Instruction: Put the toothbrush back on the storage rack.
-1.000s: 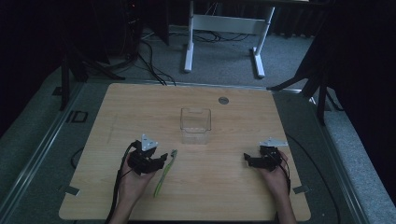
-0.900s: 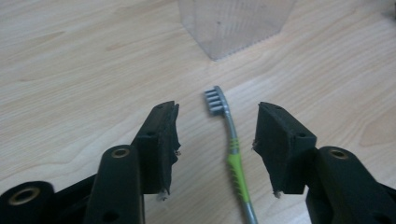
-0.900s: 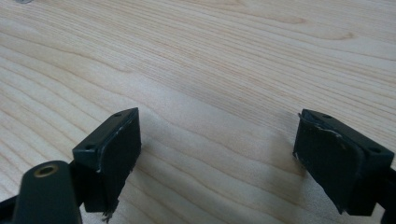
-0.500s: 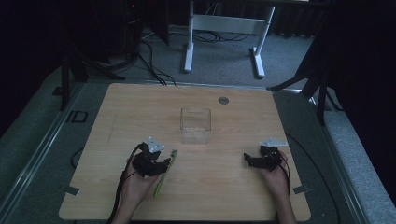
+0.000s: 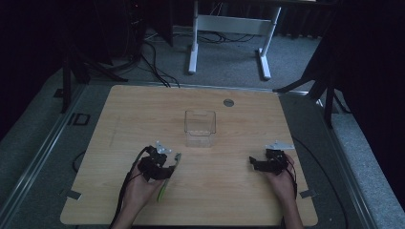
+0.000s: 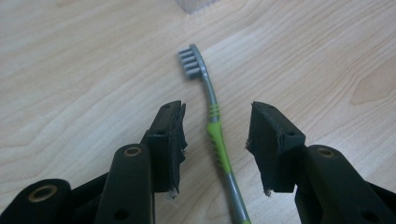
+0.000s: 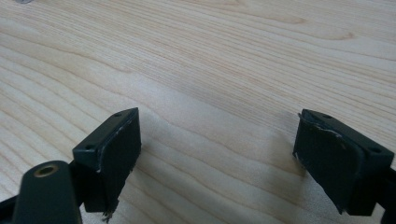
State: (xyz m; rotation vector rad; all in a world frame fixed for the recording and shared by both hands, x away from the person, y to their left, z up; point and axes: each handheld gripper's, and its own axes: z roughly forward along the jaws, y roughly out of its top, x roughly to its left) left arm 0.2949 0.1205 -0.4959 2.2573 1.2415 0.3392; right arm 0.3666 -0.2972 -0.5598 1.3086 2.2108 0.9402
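left tool (image 6: 215,135) released, jaws either side of toothbrush (image 6: 214,126) | toothbrush flat on surface (image 5: 124,114), 7 o'clock of clear box (image 5: 200,128) | right tool (image 7: 217,158) released, 5 o'clock

You work in a dim room; the light falls mostly on the pale wooden tabletop (image 5: 143,109), and the far corners are almost black. Around it you see a grey carpeted floor (image 5: 229,71). On the far side stands a white frame (image 5: 229,24) with two legs and flat feet, and black cables (image 5: 153,62) lie on the floor near its left leg. Dark stand legs (image 5: 71,71) rise at the far left, and others (image 5: 325,86) at the far right. A metal rail (image 5: 43,152) runs along the left of the tabletop. A small round grey disc (image 5: 229,102) sits in the tabletop near its far edge.
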